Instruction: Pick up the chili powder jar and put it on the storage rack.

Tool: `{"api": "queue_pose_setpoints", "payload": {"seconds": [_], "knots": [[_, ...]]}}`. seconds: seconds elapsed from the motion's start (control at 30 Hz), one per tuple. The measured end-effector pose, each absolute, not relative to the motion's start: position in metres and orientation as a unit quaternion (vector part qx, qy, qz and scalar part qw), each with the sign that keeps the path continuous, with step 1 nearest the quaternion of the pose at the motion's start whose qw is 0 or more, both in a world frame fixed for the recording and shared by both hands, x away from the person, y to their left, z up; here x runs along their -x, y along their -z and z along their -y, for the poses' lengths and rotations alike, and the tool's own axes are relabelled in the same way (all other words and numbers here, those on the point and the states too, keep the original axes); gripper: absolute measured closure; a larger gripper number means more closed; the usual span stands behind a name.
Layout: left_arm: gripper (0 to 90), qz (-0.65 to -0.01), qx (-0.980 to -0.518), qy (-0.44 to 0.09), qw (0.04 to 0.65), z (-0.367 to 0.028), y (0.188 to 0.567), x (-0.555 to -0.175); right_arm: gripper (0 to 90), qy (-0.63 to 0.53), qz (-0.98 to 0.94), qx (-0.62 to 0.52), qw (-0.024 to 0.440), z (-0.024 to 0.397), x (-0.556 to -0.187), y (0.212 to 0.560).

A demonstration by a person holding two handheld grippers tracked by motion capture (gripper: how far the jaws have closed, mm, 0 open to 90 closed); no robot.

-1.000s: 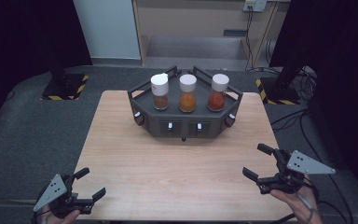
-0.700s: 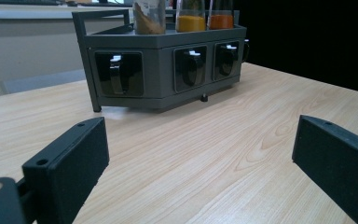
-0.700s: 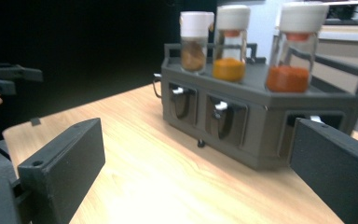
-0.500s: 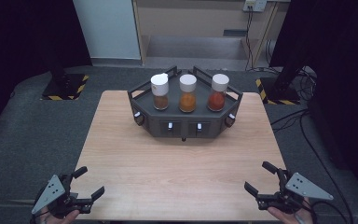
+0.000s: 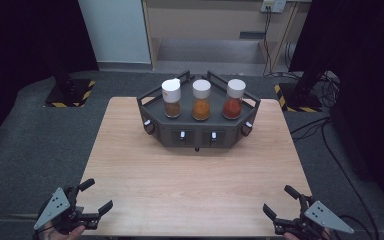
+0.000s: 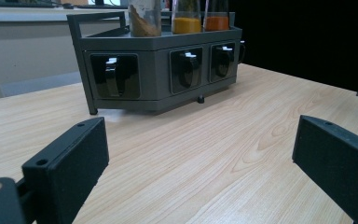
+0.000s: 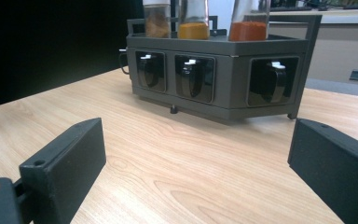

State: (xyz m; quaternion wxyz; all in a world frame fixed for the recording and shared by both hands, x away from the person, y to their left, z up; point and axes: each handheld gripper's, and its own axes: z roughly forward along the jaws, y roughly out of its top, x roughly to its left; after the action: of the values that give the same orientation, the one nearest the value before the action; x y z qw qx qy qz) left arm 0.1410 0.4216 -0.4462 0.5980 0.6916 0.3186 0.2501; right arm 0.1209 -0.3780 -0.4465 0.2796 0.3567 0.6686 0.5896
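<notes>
Both tongs gape wide and hold nothing: the left tongs [image 5: 92, 196] hover at the bench's seven o'clock corner, the right tongs [image 5: 283, 201] at its five o'clock corner, each partly cut off by the bottom edge of the high view along with the hands gripping them. Bare wooden bench [image 5: 190, 185] lies between them. Well beyond, toward twelve o'clock, stands the grey rack [image 5: 198, 131] with dark handles on its front faces. On it stand three white-capped jars in a row: brown spice jar [image 5: 171, 98], yellow spice jar [image 5: 201, 99], red spice jar [image 5: 233, 98]. In both gripper views, the jars' caps are cropped off.
</notes>
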Motion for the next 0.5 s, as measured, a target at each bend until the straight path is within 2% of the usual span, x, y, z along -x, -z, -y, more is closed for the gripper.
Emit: {"api": "queue_pose_setpoints", "payload": {"seconds": [0.27, 0.5], "knots": [[2.2, -0.320, -0.686, -0.247, 0.605, -0.423, 0.448, -0.140, 4.2, -0.577, -0.664, -0.364, 0.306, 0.376, -0.111, 0.454], [2.2, -0.322, -0.684, -0.246, 0.607, -0.423, 0.448, -0.140, 4.8, -0.578, -0.659, -0.374, 0.303, 0.377, -0.107, 0.459]]}}
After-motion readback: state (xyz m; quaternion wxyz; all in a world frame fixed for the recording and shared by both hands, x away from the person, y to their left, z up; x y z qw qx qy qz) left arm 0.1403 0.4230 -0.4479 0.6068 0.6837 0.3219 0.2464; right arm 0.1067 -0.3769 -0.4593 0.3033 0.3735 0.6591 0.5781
